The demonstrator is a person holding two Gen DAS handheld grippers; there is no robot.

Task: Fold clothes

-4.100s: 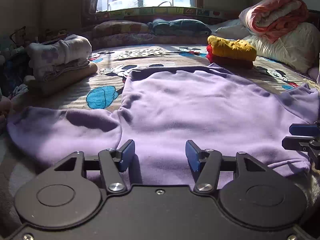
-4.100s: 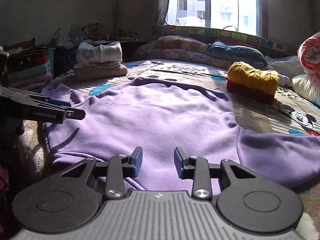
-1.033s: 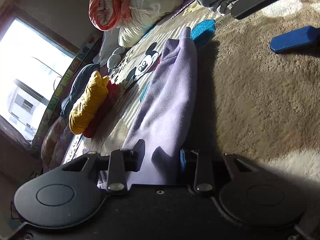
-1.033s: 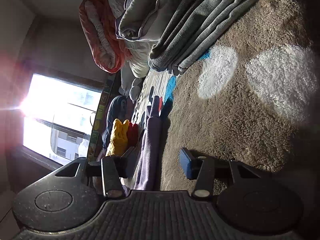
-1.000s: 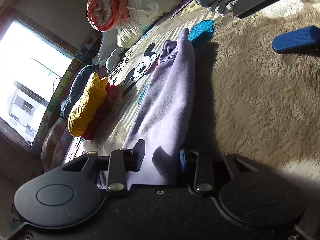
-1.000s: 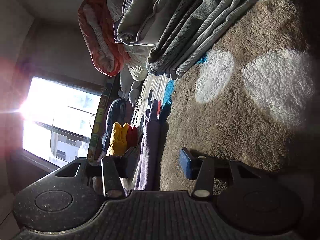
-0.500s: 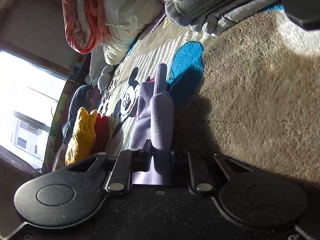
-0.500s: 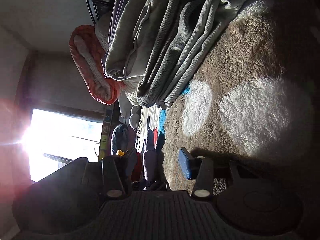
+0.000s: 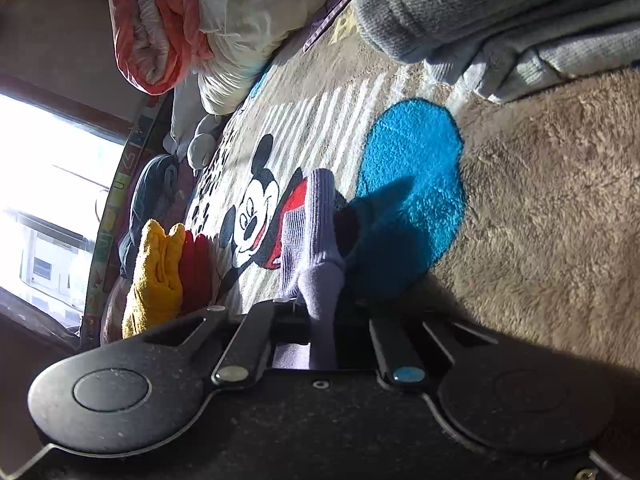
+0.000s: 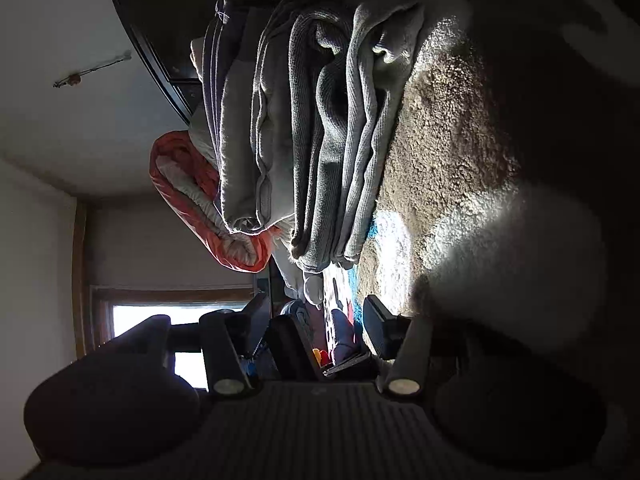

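On the Mickey Mouse blanket (image 9: 520, 208), beside its bright blue patch (image 9: 412, 176): lilac sweatshirt sleeve (image 9: 316, 240), ribbed cuff pointing away from the camera, bunched and pinched in the left gripper (image 9: 320, 320). Jaws there drawn nearly together, clamped on the lilac cloth. Camera rolled on its side, blanket running up the frame.

Just beside the blue patch, farther along the blanket: stack of folded grey knitwear (image 9: 500, 20). Beyond the sleeve, towards the window (image 9: 48, 200): folded yellow garment (image 9: 156, 276) lying against a red one (image 9: 196, 268). Well beyond the blue patch: rolled orange-and-white quilt (image 9: 160, 24) on a white pillow.

From the right wrist view, right gripper (image 10: 312, 328) also rolled sideways, jaws spread wide, nothing between the pads; close to the blanket, grey stack (image 10: 320, 140) straight ahead. Visible through the gap: the left gripper's dark body and a bit of the lilac sleeve (image 10: 342, 332).
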